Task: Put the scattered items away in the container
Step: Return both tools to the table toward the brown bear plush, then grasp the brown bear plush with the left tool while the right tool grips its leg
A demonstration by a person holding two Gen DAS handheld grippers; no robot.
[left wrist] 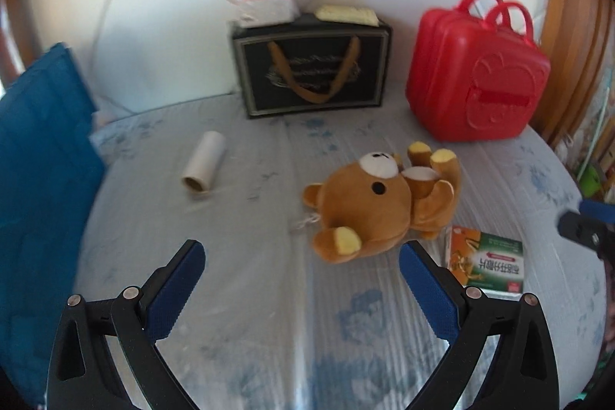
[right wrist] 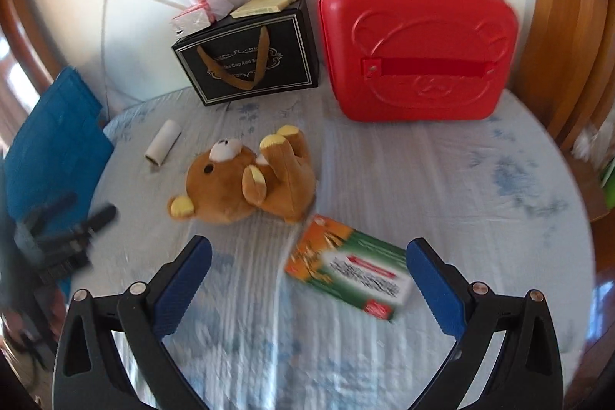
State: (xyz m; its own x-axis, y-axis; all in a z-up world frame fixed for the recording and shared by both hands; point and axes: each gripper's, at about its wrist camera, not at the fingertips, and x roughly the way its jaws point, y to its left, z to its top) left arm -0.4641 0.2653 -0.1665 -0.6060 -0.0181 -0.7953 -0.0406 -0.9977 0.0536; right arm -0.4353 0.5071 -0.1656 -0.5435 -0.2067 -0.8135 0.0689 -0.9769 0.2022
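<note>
Both of your grippers are spread wide with nothing in them, so you're basically at the "pick a target" stage. The left gripper hangs low over the bed sheet and is lined up on the teddy bear, which lies on its back just ahead of the blue pads. The right gripper has the medicine box lying flat nearly between its fingers, touching the bear's side. The paper roll lies by itself further off to the left. My guess is the red case is your container, but it stands upright and shut against the wall beside the black gift bag, so it probably needs opening first. The bear is squishy, so grab it around the body.
</note>
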